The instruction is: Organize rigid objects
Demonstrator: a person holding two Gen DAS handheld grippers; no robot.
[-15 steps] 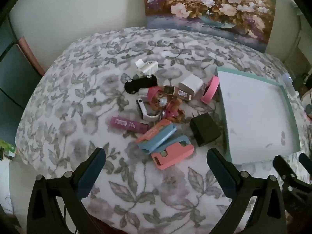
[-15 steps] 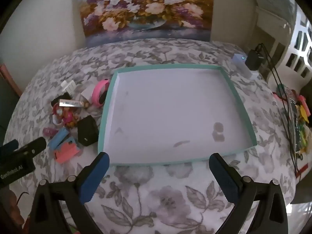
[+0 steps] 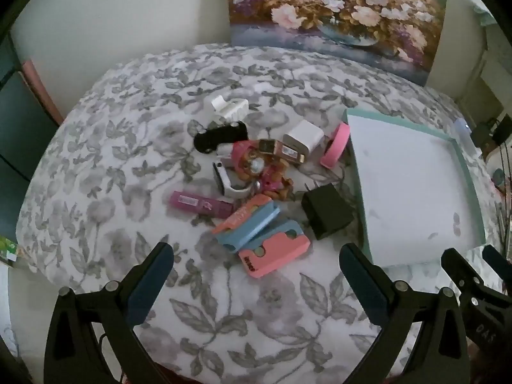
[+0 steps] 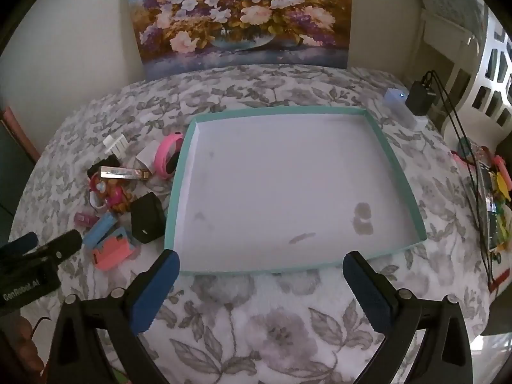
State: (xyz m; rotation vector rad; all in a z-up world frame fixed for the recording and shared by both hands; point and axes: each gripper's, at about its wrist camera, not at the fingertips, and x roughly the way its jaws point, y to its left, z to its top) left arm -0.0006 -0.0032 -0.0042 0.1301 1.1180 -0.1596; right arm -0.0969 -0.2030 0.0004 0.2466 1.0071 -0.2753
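Note:
A pile of small rigid objects lies on the floral cloth: a black charger block (image 3: 328, 214), coral holder (image 3: 275, 256), blue holder (image 3: 249, 227), purple stick (image 3: 201, 203), pink doll (image 3: 256, 168), white charger cube (image 3: 302, 137), pink band (image 3: 334, 145), black controller (image 3: 220, 136), white plug (image 3: 230, 107). An empty teal-rimmed tray (image 4: 179, 172) sits to their right. My left gripper (image 3: 256, 278) is open, near the coral holder. My right gripper (image 4: 260, 284) is open before the tray's near rim.
A flower painting (image 4: 240, 16) leans on the wall behind. A black adapter with cables (image 4: 420, 96) and a small white device (image 4: 398, 102) lie past the tray's far right corner. Colourful items (image 4: 496, 204) sit at the right edge.
Both grippers have hardly moved; the views are almost unchanged. Nothing on the cloth has shifted.

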